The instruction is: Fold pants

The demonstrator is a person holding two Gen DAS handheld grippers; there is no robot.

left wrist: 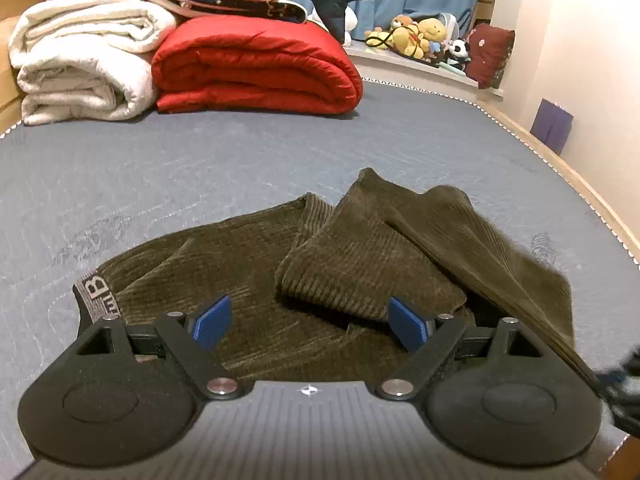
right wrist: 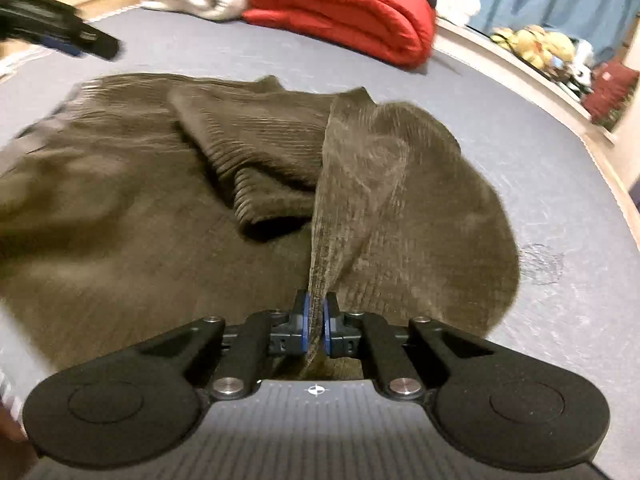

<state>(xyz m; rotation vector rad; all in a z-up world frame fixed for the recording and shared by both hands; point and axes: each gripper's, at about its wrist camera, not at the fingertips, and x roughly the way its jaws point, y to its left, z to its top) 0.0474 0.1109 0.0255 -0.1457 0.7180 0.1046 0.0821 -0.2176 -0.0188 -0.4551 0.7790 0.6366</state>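
Dark olive corduroy pants (left wrist: 248,264) lie bunched on the grey-blue mattress (left wrist: 200,160), with a grey lettered waistband (left wrist: 96,294) at the left and a leg folded over the middle. My left gripper (left wrist: 310,322) is open just above the pants, its blue pads (left wrist: 210,322) spread wide and holding nothing. My right gripper (right wrist: 315,326) is shut on a lifted edge of the pants (right wrist: 352,184), which rises from the pads in a taut fold. The left gripper shows blurred at the upper left of the right wrist view (right wrist: 60,28).
A folded red quilt (left wrist: 256,64) and white blankets (left wrist: 80,60) are stacked at the far side of the mattress. Plush toys (left wrist: 420,36) sit on a sill at the far right. The wooden bed edge (left wrist: 580,184) runs along the right.
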